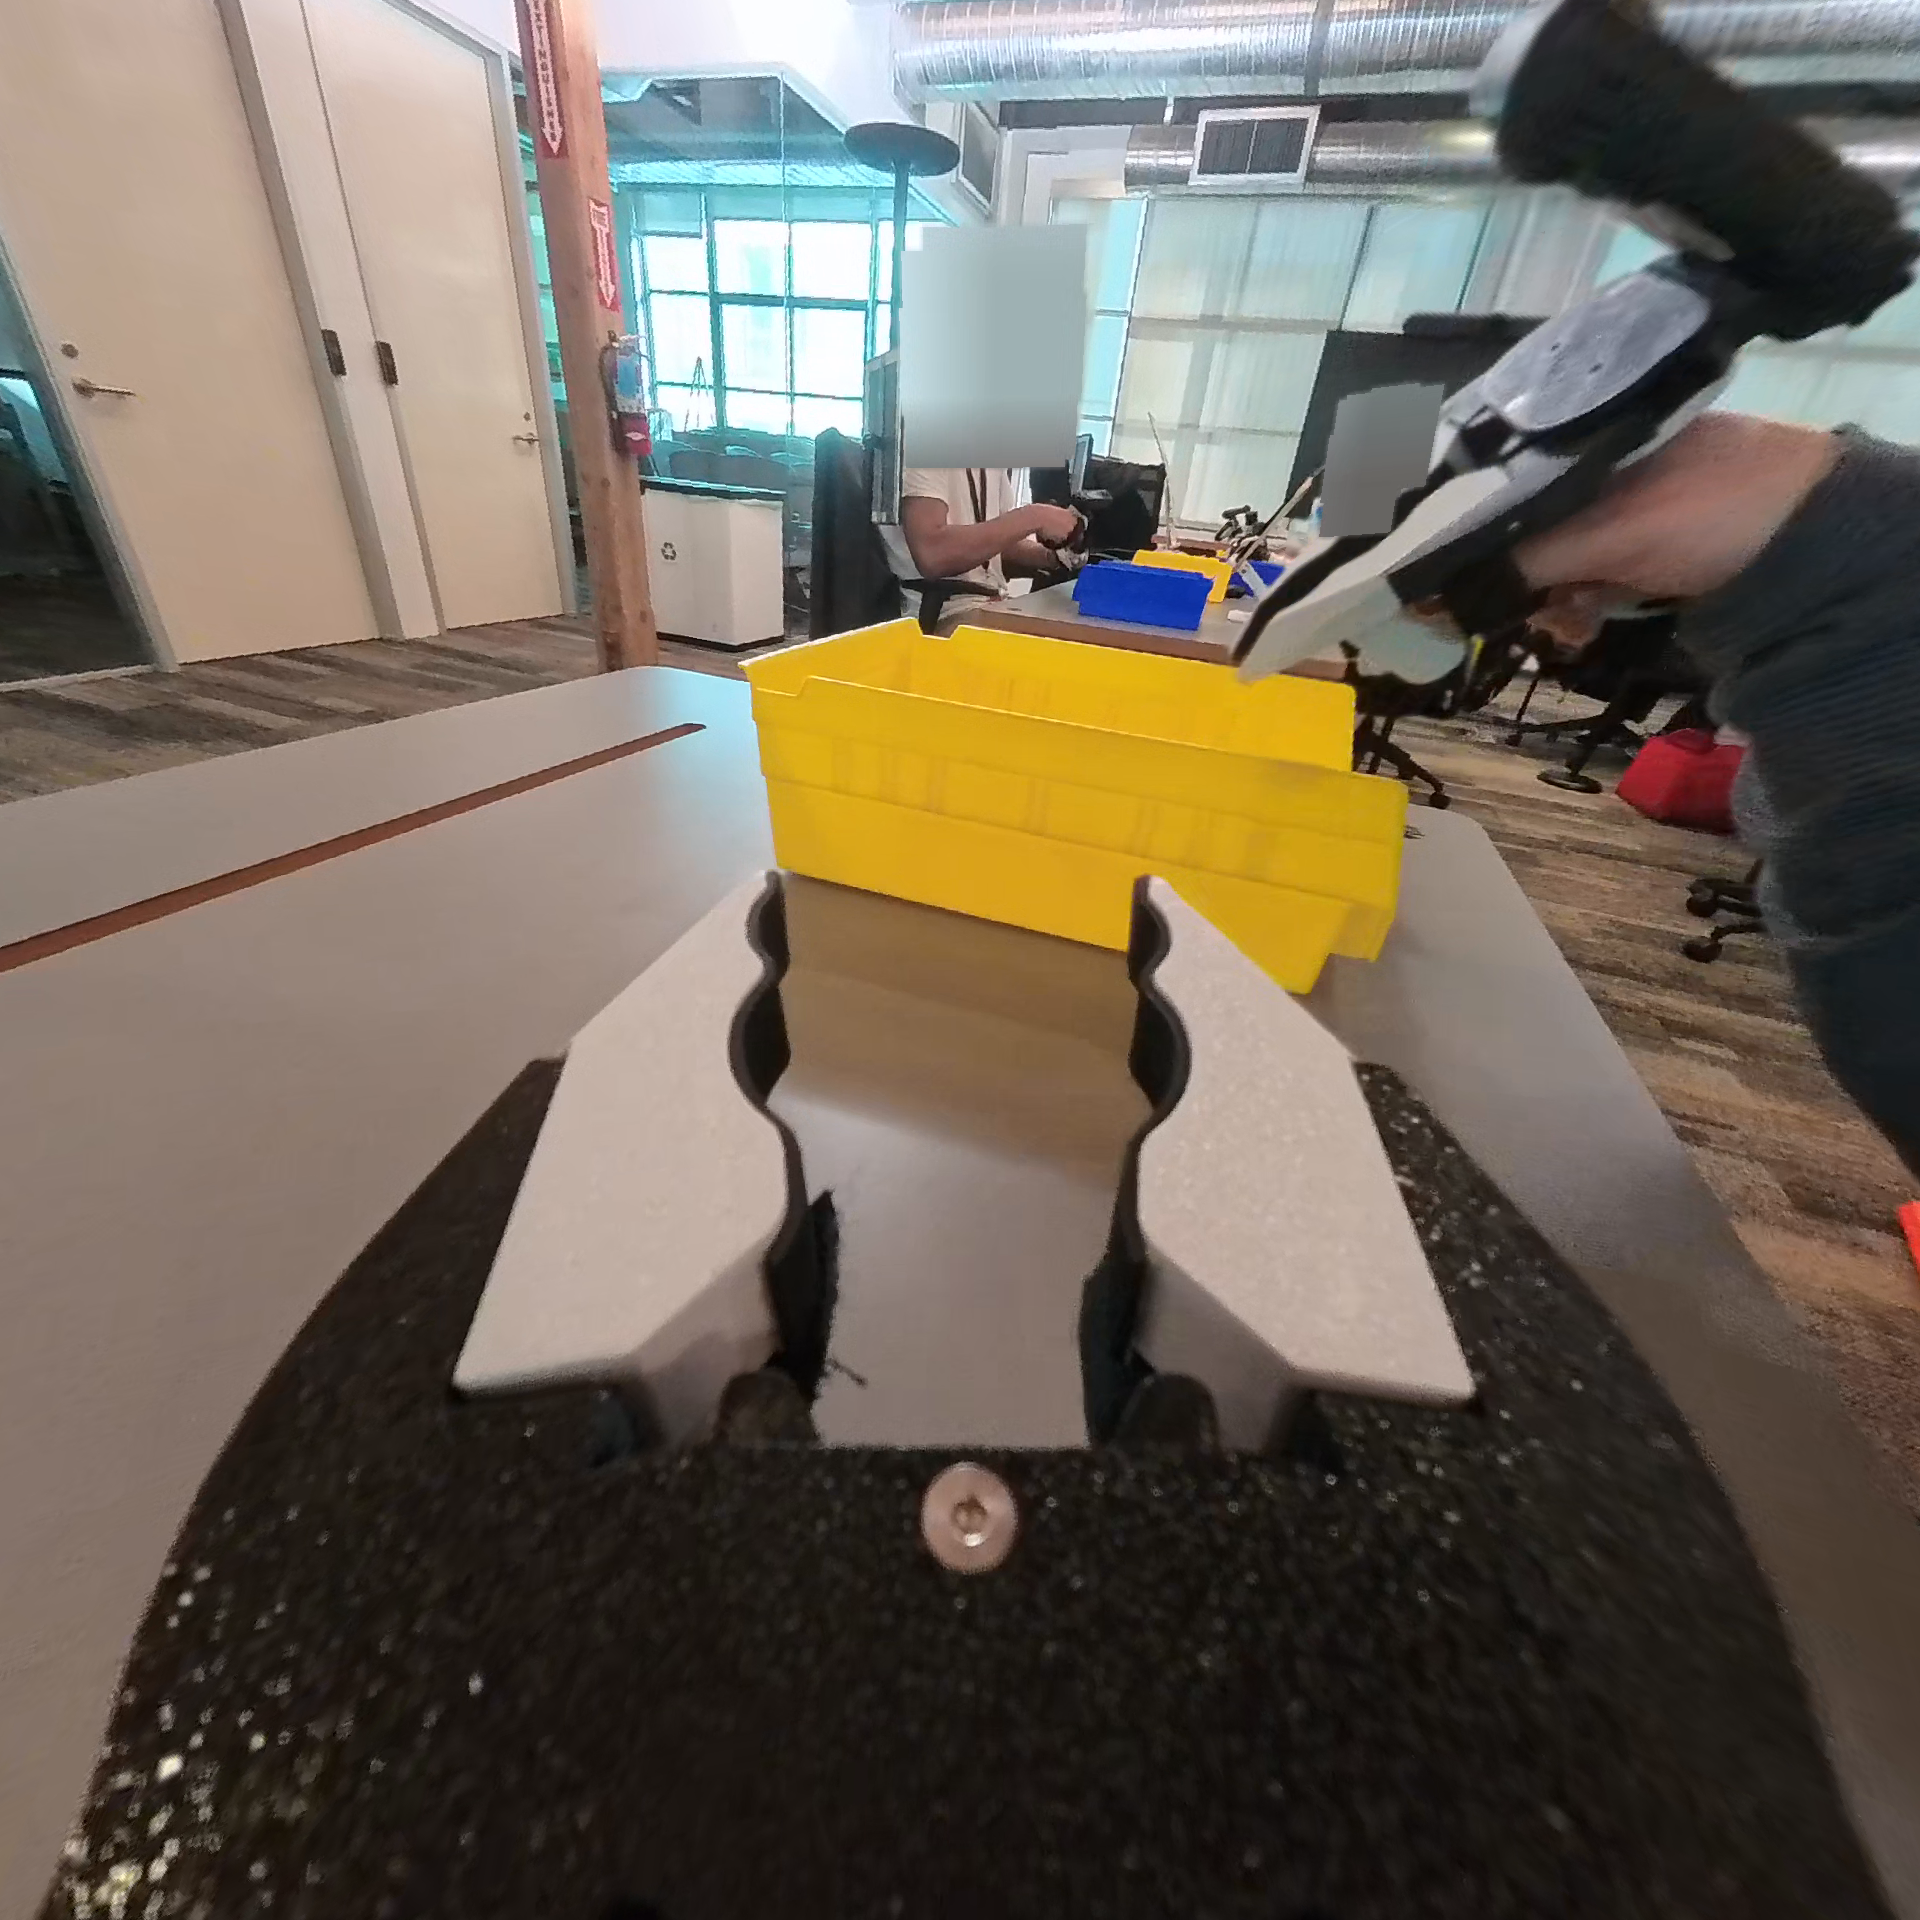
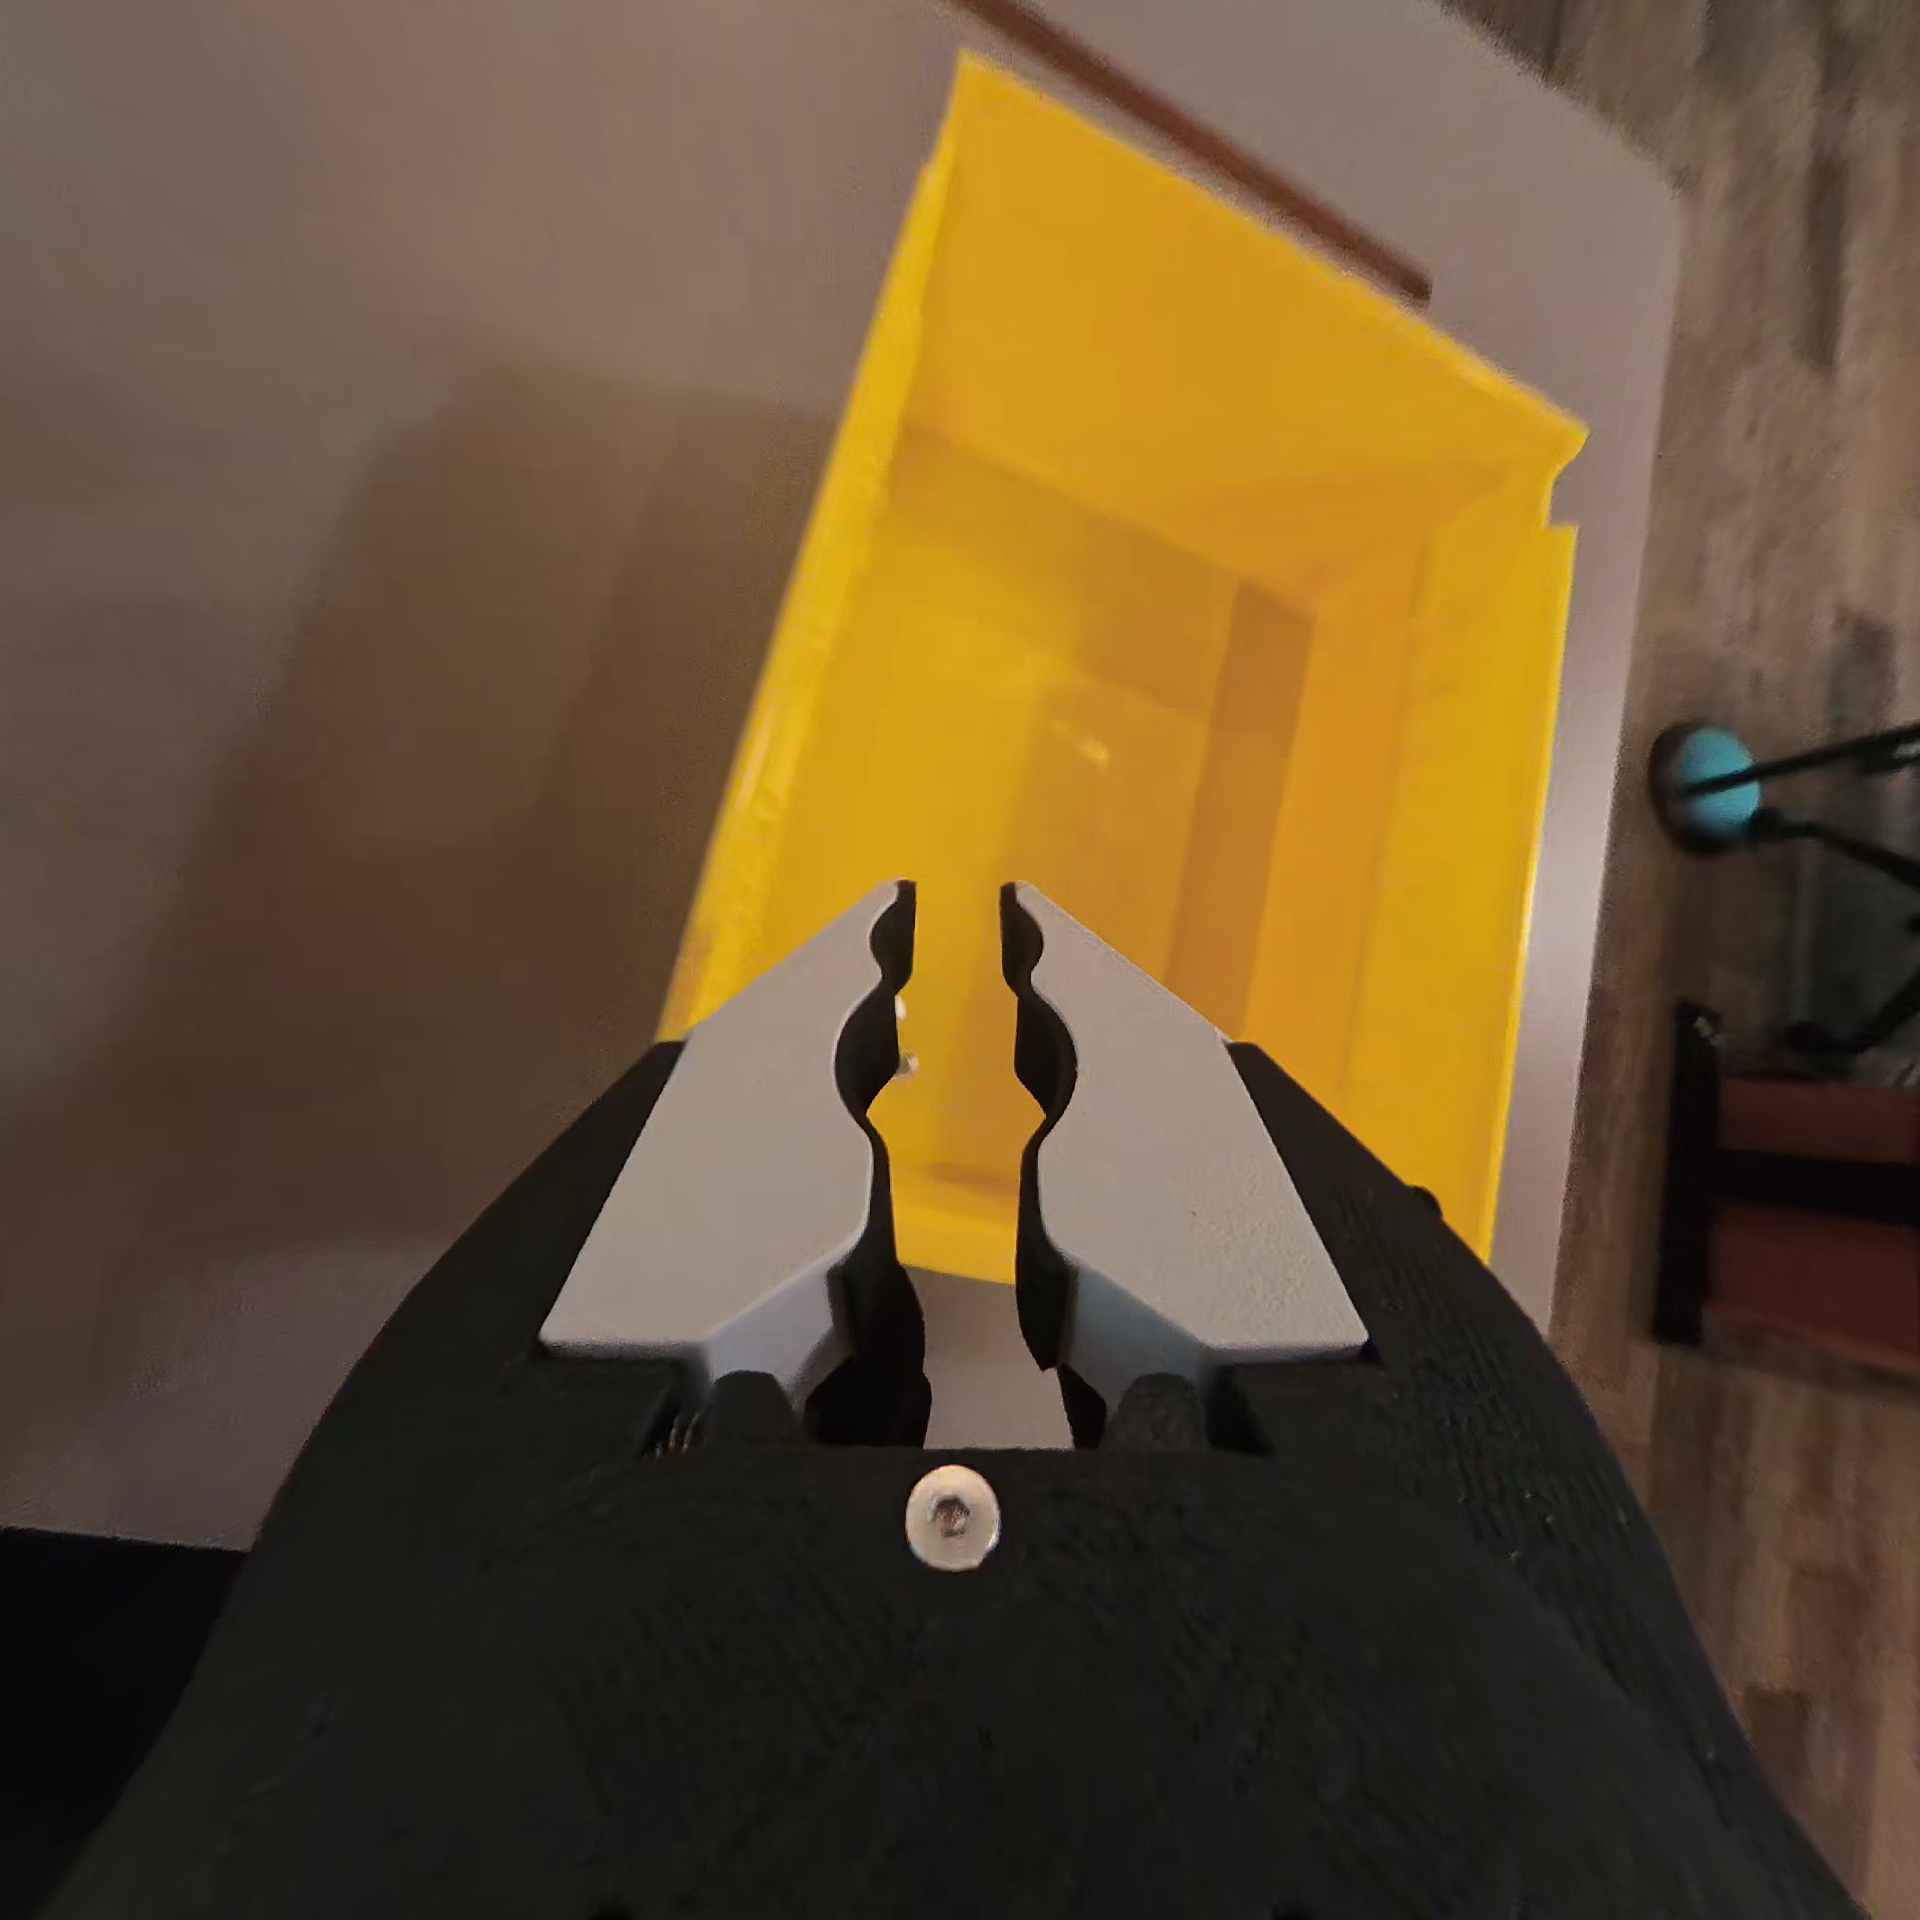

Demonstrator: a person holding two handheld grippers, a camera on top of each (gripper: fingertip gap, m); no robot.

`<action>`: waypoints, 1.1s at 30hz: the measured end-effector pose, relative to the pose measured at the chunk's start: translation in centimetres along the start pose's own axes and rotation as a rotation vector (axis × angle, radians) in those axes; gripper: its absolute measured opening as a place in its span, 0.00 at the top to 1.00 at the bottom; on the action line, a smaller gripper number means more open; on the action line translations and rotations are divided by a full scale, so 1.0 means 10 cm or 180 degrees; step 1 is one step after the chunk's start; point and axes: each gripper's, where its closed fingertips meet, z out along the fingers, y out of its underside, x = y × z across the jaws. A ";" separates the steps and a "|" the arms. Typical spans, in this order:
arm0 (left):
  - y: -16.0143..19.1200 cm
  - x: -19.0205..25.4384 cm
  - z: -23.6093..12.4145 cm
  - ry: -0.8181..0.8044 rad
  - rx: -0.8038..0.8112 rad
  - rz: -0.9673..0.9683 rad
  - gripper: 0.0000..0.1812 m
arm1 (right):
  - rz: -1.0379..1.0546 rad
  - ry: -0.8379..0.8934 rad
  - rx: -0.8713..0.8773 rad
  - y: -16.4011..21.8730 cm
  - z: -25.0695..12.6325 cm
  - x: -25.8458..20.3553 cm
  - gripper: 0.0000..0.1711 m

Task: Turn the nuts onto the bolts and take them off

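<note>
A yellow bin (image 1: 1039, 821) stands on the grey table (image 1: 312, 1039), just beyond my left gripper (image 1: 961, 909). The left gripper is open and empty, low over the table. My right gripper (image 2: 958, 894) points down into the yellow bin (image 2: 1382, 727) from above, its jaws a narrow gap apart with nothing between them. It also shows in the left wrist view (image 1: 1262, 649), held by a hand above the bin's far right corner. A small metal glint (image 2: 906, 1060) shows beside the left finger's inner edge; I cannot tell what it is. No nut or bolt shows clearly.
The table's right edge (image 1: 1558, 987) runs close to the bin, with wood floor beyond it. A brown seam (image 1: 364, 842) crosses the table on the left. Behind, a person sits at another table with blue bins (image 1: 1143, 592). Office chairs stand at the right. Tip to tip, the grippers are about 25 cm apart.
</note>
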 end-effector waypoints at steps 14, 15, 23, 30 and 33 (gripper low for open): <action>0.08 -0.42 -0.15 -0.0929 -0.0267 0.0327 0.78 | -0.0402 -0.0897 0.1880 -1.36 0.10 -1.57 0.98; 0.08 -0.46 -0.17 -0.1015 -0.0273 0.0312 0.79 | -0.0337 -0.0966 0.1961 -1.40 0.20 -1.65 0.98; 0.15 -0.78 -0.36 -0.1654 -0.0402 0.0207 0.99 | 0.0238 -0.1232 0.2833 -1.53 0.54 -1.84 1.00; 0.11 -0.80 -0.41 -0.1767 -0.0363 0.0340 1.00 | 0.0238 -0.0755 0.3451 -1.47 0.45 -1.72 1.00; 0.07 -0.80 -0.44 -0.1798 -0.0315 0.0369 1.00 | -0.0118 -0.0486 0.3644 -1.43 0.39 -1.80 1.00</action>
